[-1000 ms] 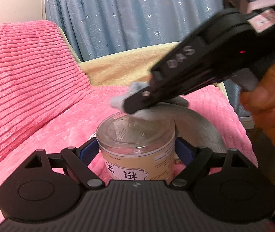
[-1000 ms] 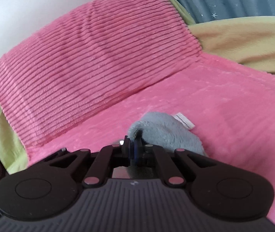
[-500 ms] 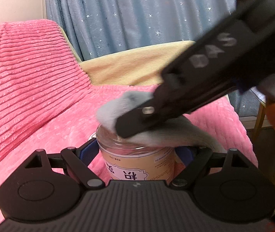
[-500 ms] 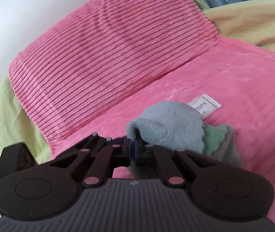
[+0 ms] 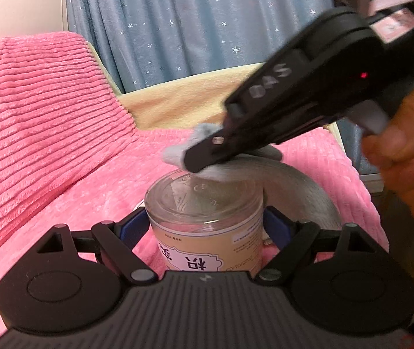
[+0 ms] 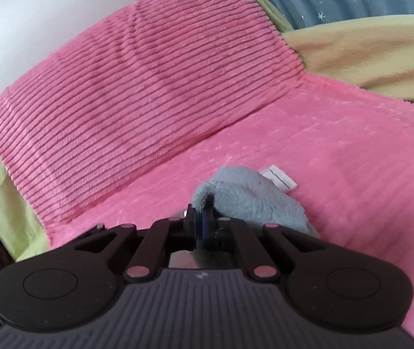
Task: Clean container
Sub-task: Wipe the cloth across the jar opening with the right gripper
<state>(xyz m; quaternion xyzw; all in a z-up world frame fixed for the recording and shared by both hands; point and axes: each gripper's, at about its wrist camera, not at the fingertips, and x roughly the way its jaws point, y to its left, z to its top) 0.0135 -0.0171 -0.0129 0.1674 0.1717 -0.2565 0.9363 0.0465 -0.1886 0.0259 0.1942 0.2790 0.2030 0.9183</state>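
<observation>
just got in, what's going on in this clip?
A person is cleaning a clear jar with two handheld claws over a pink blanket. The left claw is shut on the jar's sides and holds it upright. The right claw is shut on a grey cloth and presses it against the far edge of the jar's flat top, mid-wipe.

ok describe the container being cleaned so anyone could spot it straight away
On the pink blanket, look between the blue-padded fingers of the left gripper. The jar stands there: clear, with a beige printed label, and the grey cloth touching its top.
</observation>
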